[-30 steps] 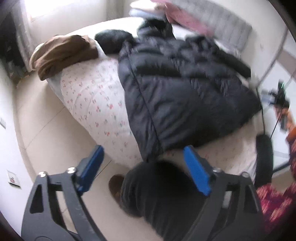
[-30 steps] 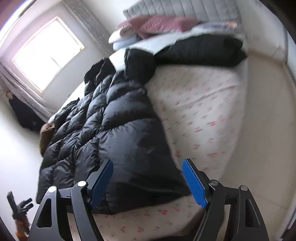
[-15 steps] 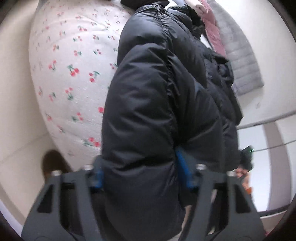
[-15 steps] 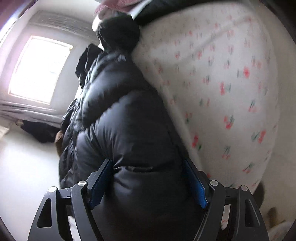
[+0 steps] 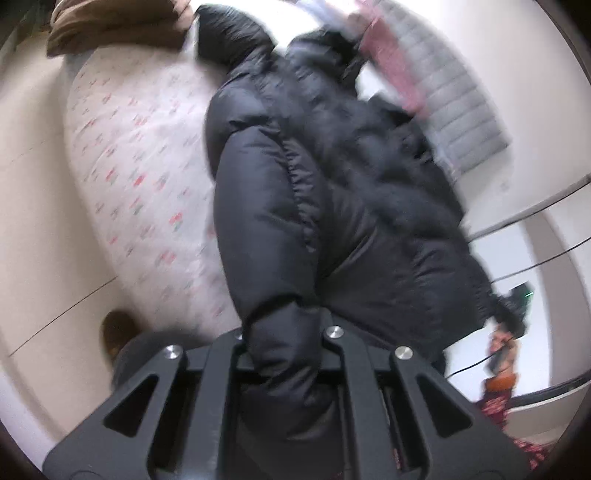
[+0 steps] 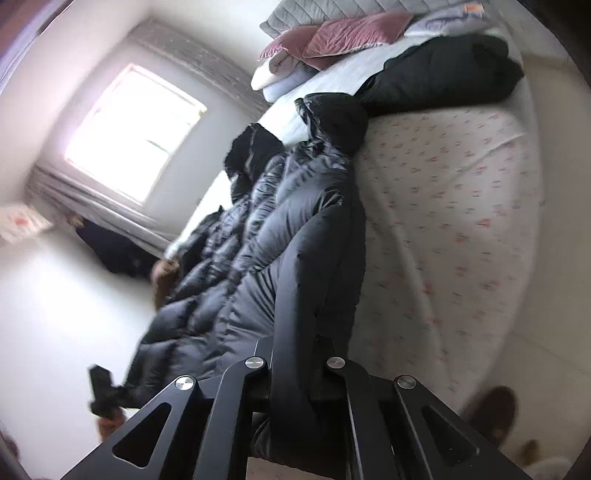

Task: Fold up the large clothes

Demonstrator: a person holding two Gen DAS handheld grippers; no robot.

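A large black puffer jacket (image 5: 332, 192) lies on a bed with a cherry-print sheet (image 5: 140, 177). My left gripper (image 5: 284, 343) is shut on the jacket's near hem; the padded fabric bulges between and over the jaws and hides the blue pads. In the right wrist view the same jacket (image 6: 280, 236) stretches away along the bed (image 6: 450, 221). My right gripper (image 6: 295, 365) is shut on another part of the hem, and the fabric covers its pads too. The hem is lifted off the mattress edge.
A folded brown garment (image 5: 118, 26) lies at the bed's far left corner. Another folded black garment (image 6: 443, 74) lies by the pink pillows (image 6: 332, 37) and grey headboard (image 5: 458, 110). A window (image 6: 136, 133) is at the left. Brown slippers (image 6: 487, 413) sit on the floor.
Both grippers closed in on the jacket's hem from open, then shut on it and lifted it. The views have pulled back from the bed.
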